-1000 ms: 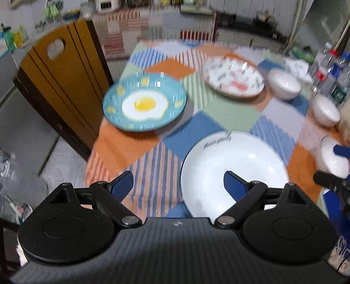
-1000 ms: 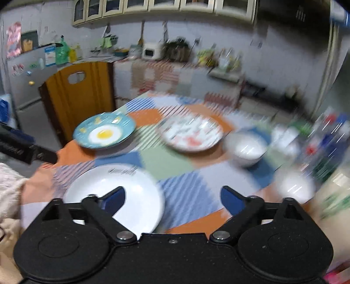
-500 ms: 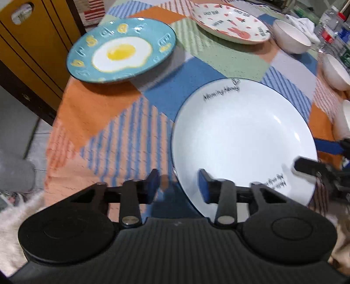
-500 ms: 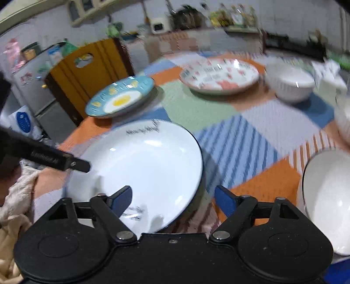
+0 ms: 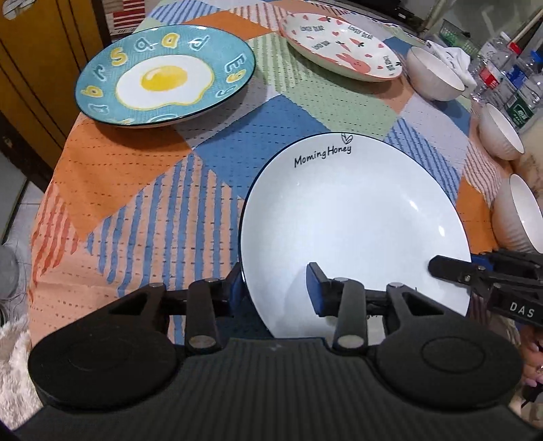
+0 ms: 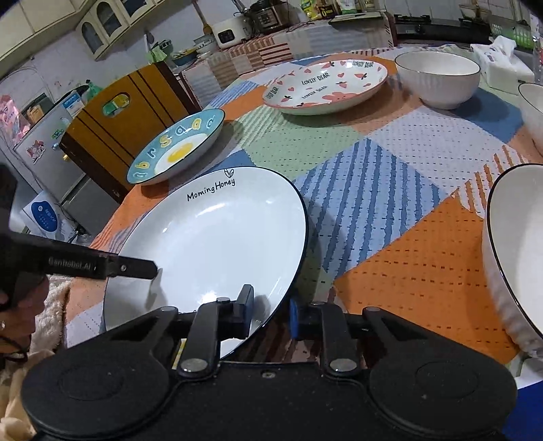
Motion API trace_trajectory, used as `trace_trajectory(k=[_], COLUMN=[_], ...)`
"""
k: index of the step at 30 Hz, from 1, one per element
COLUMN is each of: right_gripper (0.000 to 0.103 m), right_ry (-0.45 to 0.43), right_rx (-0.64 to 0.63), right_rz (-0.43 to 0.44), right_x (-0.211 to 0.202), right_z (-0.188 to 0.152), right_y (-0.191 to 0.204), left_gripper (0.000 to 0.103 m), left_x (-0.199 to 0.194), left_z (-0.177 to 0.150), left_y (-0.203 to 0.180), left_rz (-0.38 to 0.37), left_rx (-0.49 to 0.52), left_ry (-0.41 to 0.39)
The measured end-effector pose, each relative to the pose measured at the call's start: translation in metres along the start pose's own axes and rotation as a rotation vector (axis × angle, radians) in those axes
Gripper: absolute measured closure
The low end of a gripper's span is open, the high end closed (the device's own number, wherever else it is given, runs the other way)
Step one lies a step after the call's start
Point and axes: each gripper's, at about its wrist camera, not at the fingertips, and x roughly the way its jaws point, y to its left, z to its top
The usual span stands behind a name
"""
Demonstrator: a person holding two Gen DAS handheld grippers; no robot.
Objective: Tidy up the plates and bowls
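Observation:
A white "Morning Honey" plate (image 5: 353,217) lies on the patchwork tablecloth, nearest me; it also shows in the right wrist view (image 6: 210,247). My left gripper (image 5: 275,288) straddles its near-left rim, jaws narrowed but a gap still shows. My right gripper (image 6: 271,310) straddles its near-right rim the same way. A blue fried-egg plate (image 5: 163,76) sits far left, a pink "Lovely Dear" plate (image 5: 342,45) at the back. White bowls (image 5: 434,73) stand along the right side; one shows large in the right wrist view (image 6: 519,251).
A wooden chair back (image 6: 125,112) stands beyond the table's left edge (image 5: 51,190). Plastic bottles (image 5: 509,78) and a tissue pack (image 6: 502,61) crowd the far right. Kitchen counter with appliances (image 6: 230,30) lies behind.
Both grippers have moved down and forward to the white plate and narrowed their jaws around its near rim, one on each side.

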Motion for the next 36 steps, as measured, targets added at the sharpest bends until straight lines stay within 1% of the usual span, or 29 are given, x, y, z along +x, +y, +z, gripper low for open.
trace_trajectory(k=[3, 8, 11, 13, 17, 21, 28, 33, 36], right_gripper=[0.078, 0.078, 0.079, 0.079, 0.079, 0.079, 0.079, 0.078, 0.078], right_ry=[0.011, 0.024, 0.019, 0.007, -0.012, 0.004, 0.074, 0.108, 0.131], right_rx=[-0.007, -0.043, -0.045, -0.059, -0.079, -0.066, -0.012, 0.002, 0.016], right_rz=[0.013, 0.041, 0.052, 0.051, 0.024, -0.008, -0.045, -0.081, -0.105], right_x=[0.000, -0.002, -0.003, -0.006, -0.009, -0.005, 0.012, 0.019, 0.024], right_z=[0.003, 0.010, 0.017, 0.026, 0.051, 0.072, 0.088, 0.099, 0.100], right_y=[-0.002, -0.003, -0.005, -0.005, -0.006, -0.014, -0.033, -0.037, -0.037], left_gripper=[0.068, 0.068, 0.068, 0.068, 0.067, 0.067, 0.067, 0.067, 0.068], left_x=[0.001, -0.006, -0.011, -0.011, -0.002, 0.014, 0.039, 0.050, 0.052], left_z=[-0.001, 0.007, 0.020, 0.031, 0.057, 0.078, 0.097, 0.109, 0.109], left_y=[-0.001, 0.004, 0.004, 0.001, -0.008, -0.012, -0.018, -0.020, -0.026], left_rz=[0.002, -0.025, -0.038, -0.040, -0.022, -0.040, -0.030, -0.036, -0.018], left_rx=[-0.001, -0.041, -0.029, -0.006, 0.026, 0.024, 0.033, 0.032, 0.060], left_ry=[-0.008, -0.028, -0.046, -0.043, -0.010, 0.024, 0.080, 0.149, 0.151])
